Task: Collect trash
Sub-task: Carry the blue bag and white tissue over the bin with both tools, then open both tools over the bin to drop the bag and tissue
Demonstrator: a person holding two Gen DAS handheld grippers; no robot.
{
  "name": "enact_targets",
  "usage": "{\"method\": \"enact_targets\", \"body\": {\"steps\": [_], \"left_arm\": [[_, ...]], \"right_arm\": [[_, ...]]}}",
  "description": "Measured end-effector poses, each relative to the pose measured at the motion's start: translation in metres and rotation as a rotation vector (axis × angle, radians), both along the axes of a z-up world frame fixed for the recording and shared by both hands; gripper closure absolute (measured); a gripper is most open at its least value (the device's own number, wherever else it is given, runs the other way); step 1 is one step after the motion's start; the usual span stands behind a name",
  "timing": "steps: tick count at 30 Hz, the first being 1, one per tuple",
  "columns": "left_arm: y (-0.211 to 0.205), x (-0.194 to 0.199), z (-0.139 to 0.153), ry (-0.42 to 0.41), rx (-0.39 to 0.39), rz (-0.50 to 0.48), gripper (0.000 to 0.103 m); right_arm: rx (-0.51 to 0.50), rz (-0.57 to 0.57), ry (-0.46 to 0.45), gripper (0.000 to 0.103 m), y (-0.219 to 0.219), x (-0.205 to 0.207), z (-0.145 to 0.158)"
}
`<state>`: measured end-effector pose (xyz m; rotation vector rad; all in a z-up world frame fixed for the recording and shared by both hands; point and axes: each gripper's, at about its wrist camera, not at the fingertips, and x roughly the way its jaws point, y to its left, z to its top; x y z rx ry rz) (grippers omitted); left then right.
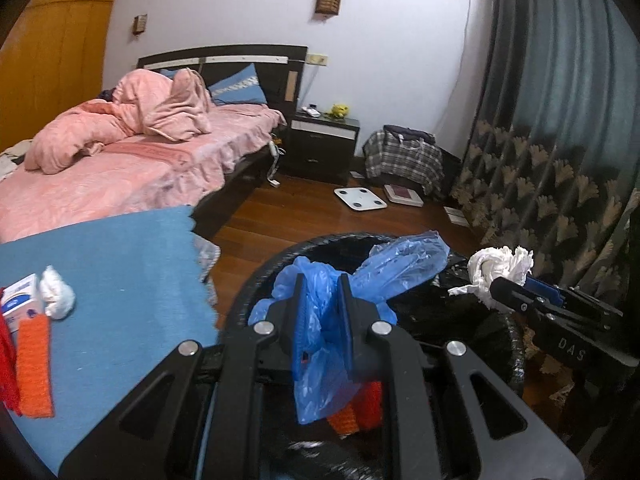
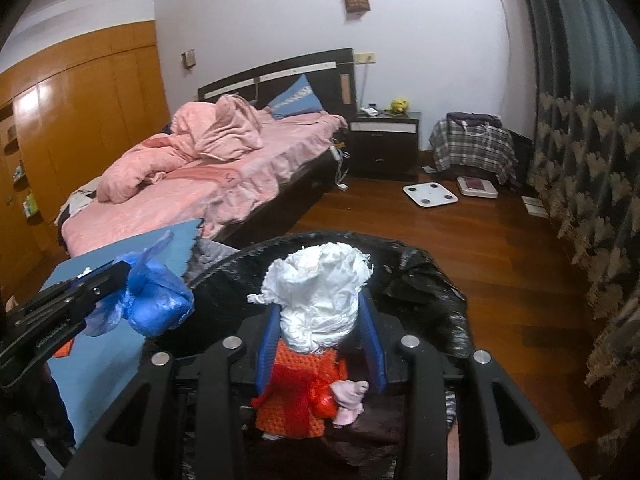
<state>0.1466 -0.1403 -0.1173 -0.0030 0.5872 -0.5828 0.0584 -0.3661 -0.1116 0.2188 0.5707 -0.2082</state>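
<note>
Both loads hang over the bin's rim [image 1: 256, 292], floor [image 1: 304, 216] beyond open

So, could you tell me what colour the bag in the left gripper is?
Blue bag, clearest in the left wrist view.

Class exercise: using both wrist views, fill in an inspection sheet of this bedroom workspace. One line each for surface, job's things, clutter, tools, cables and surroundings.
Surface: blue cloth-covered table, beside a wooden floor.
Job's things: black-lined trash bin below both tools; orange knitted pieces and a pink scrap already inside it.
Clutter: white tissue wad, small box and orange knitted strip on the table.
Tools: left tool shut on a blue plastic bag; right tool shut on crumpled white paper; both over the bin.
Cables: white cord hanging at the bed's side.
Surroundings: bed with pink bedding, nightstand, white scale, plaid bag, curtain.
</note>
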Motion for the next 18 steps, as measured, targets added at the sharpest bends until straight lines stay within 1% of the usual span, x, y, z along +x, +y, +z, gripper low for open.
{"method": "enact_targets", "body": {"steps": [2, 3, 4, 5, 6, 7, 8, 10, 11, 12, 13, 16, 18], "left_arm": [[-0.008, 0.0, -0.002, 0.004, 0.003, -0.011, 0.083], [-0.01, 0.0, -0.004, 0.003, 0.005, -0.019, 0.077], [-0.012, 0.0, -0.005, 0.004, 0.008, -0.023, 0.068], [-0.012, -0.001, -0.006, 0.003, 0.011, -0.024, 0.065], [-0.013, -0.001, -0.006, 0.002, 0.012, -0.022, 0.059], [-0.011, -0.001, -0.006, 0.002, 0.012, -0.02, 0.055], [-0.008, -0.001, -0.007, 0.004, 0.013, -0.014, 0.054], [-0.002, -0.002, -0.006, 0.0, 0.015, 0.005, 0.041], [0.004, -0.003, -0.005, -0.004, 0.015, 0.023, 0.038], [0.01, -0.004, -0.005, -0.008, 0.013, 0.04, 0.032], [0.015, -0.003, -0.004, -0.012, 0.013, 0.052, 0.027], [0.036, -0.005, 0.0, -0.036, 0.032, 0.103, 0.017], [0.052, -0.006, 0.001, -0.045, 0.046, 0.134, 0.017]], "right_arm": [[0.001, -0.013, 0.007, 0.063, -0.004, -0.002, -0.003], [-0.001, -0.025, 0.012, 0.06, -0.007, -0.003, -0.004], [-0.001, -0.031, 0.014, 0.059, -0.008, -0.002, -0.004], [0.0, -0.035, 0.017, 0.058, -0.01, -0.003, -0.005], [-0.001, -0.039, 0.021, 0.054, -0.011, -0.002, -0.006], [-0.004, -0.044, 0.022, 0.047, -0.012, -0.003, -0.007], [-0.006, -0.048, 0.02, 0.043, -0.012, -0.003, -0.007], [-0.012, -0.052, 0.018, 0.028, -0.011, -0.003, -0.007], [-0.016, -0.054, 0.018, 0.021, -0.01, -0.002, -0.006], [-0.024, -0.058, 0.015, 0.008, -0.007, -0.002, -0.005], [-0.027, -0.056, 0.01, 0.006, -0.005, -0.002, -0.004], [-0.025, -0.027, 0.011, 0.006, 0.006, 0.001, -0.002], [-0.026, -0.008, 0.005, 0.006, 0.013, 0.003, 0.0]]}}
